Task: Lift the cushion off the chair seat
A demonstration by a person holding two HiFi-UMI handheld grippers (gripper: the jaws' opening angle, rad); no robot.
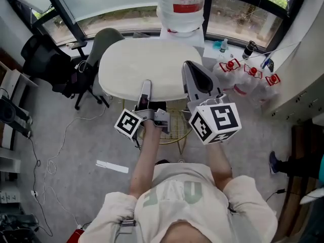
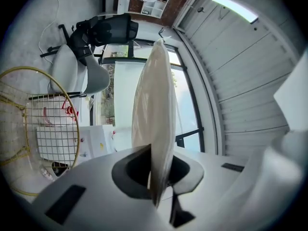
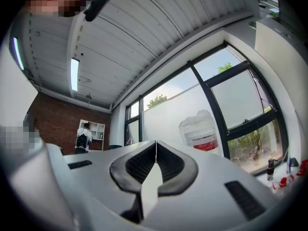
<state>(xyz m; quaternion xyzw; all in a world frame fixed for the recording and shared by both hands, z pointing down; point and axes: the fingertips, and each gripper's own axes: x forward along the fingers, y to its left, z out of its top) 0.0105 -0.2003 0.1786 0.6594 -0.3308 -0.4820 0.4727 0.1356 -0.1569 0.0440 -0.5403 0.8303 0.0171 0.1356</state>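
A cream oval cushion (image 1: 147, 67) hangs level in the air above the gold wire chair (image 1: 174, 130). My left gripper (image 1: 146, 87) is shut on the middle of its near edge. In the left gripper view the cushion (image 2: 155, 105) stands edge-on, running out from between the jaws, with the chair's wire seat (image 2: 29, 129) far off at the left. My right gripper (image 1: 191, 70) lies over the cushion's right near edge. In the right gripper view its tips (image 3: 155, 146) meet, and a pale strip of cushion (image 3: 148, 184) is wedged behind them.
A large water jug (image 1: 180, 6) stands by the window beyond the cushion. A grey office chair (image 1: 98, 47) and a black one (image 1: 43, 59) are at the left. Clear bottles with red caps (image 1: 248, 77) lie at the right. A cable (image 1: 55, 156) trails over the floor.
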